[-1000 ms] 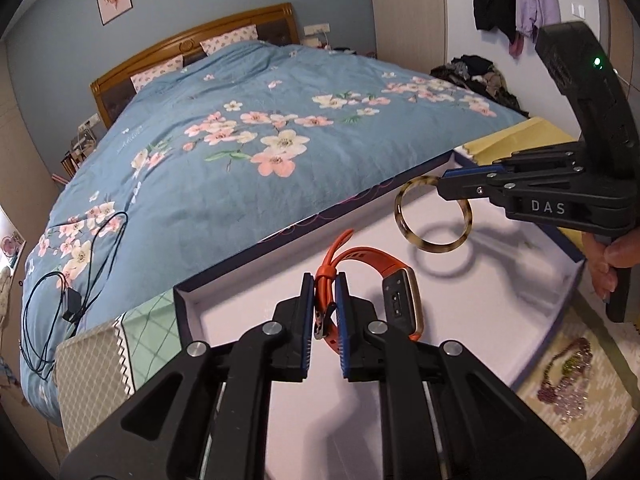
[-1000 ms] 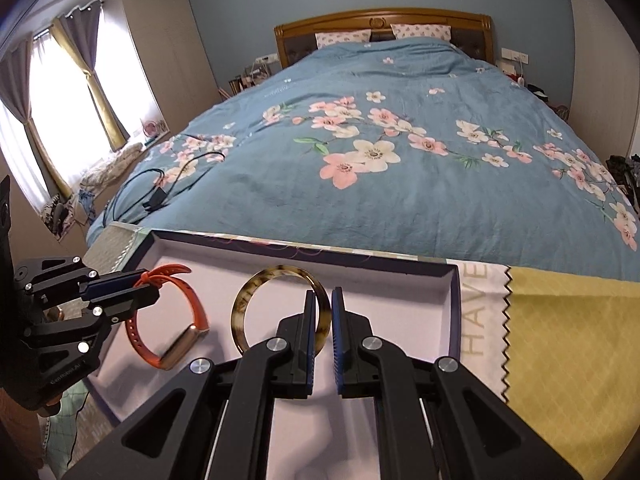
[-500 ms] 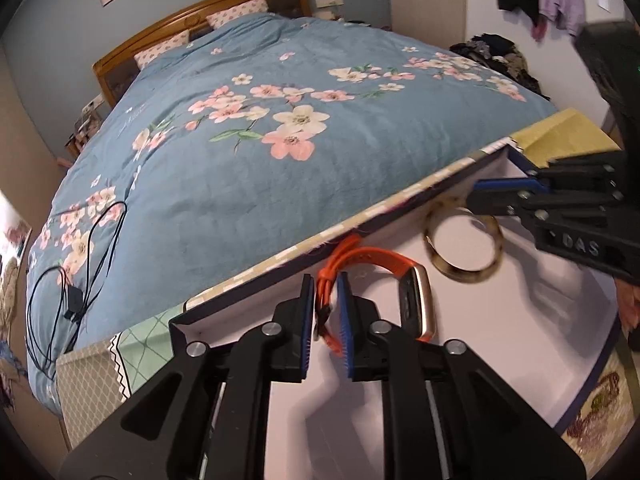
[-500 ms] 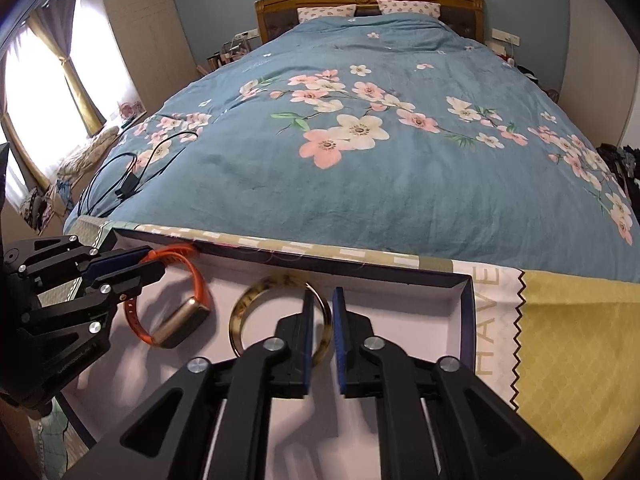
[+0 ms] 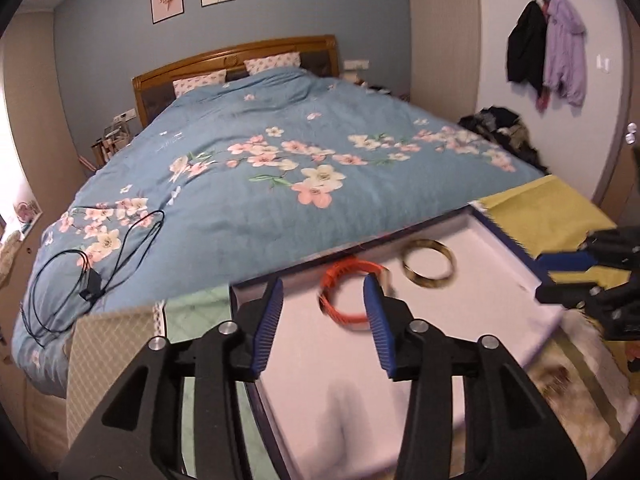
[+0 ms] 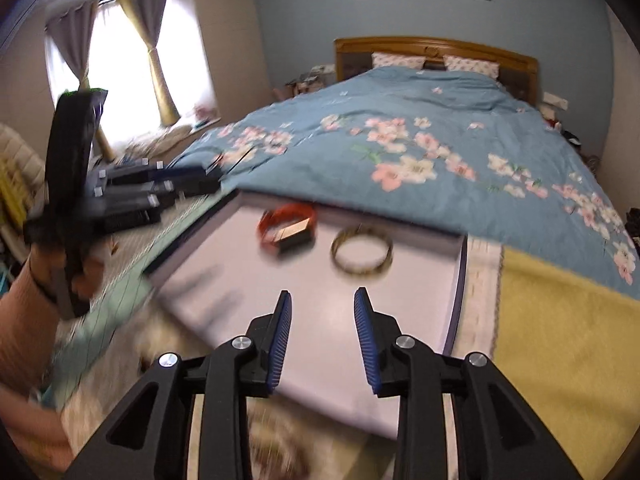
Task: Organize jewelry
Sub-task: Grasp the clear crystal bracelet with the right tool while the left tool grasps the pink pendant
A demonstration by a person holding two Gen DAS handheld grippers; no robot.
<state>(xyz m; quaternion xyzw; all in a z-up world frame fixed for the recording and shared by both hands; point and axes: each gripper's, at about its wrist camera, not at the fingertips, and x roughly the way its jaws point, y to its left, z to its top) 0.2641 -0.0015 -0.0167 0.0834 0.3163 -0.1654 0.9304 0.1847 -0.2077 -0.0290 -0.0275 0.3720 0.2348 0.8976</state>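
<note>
- Orange watch band w/ gold-coloured case is seen lying in the white-lined tray, near the far rim, toward the tray's left half in the right wrist view.
- Tortoiseshell bangle is laid flat in the same tray, just beside the band on its right, not touching; also seen at.
- Tray is set on a patchwork cloth (yellow, green, cream panels) at the foot of the bed.
- Left gripper: jaws are opening, a moderate gap is shown btwn the blue pads; the band is seen thru the gap but beyond the tips, so nothing is gripped.
- Right gripper: jaws are opening too, a moderate gap; only bare tray liner is seen btwn the pads, bangle lies ahead of the tips, well clear.
- Each gripper is caught in the other's view, blurred: the right at the right edge of the left wrist view, the left at the left edge of the right wrist view, held by a hand w/ a pinkish sleeve.
- A black cable is seen coiled on the blue floral duvet, left side.
- Something beaded is glimpsed on the cloth near the tray's near corner, too blurred to id.
</note>
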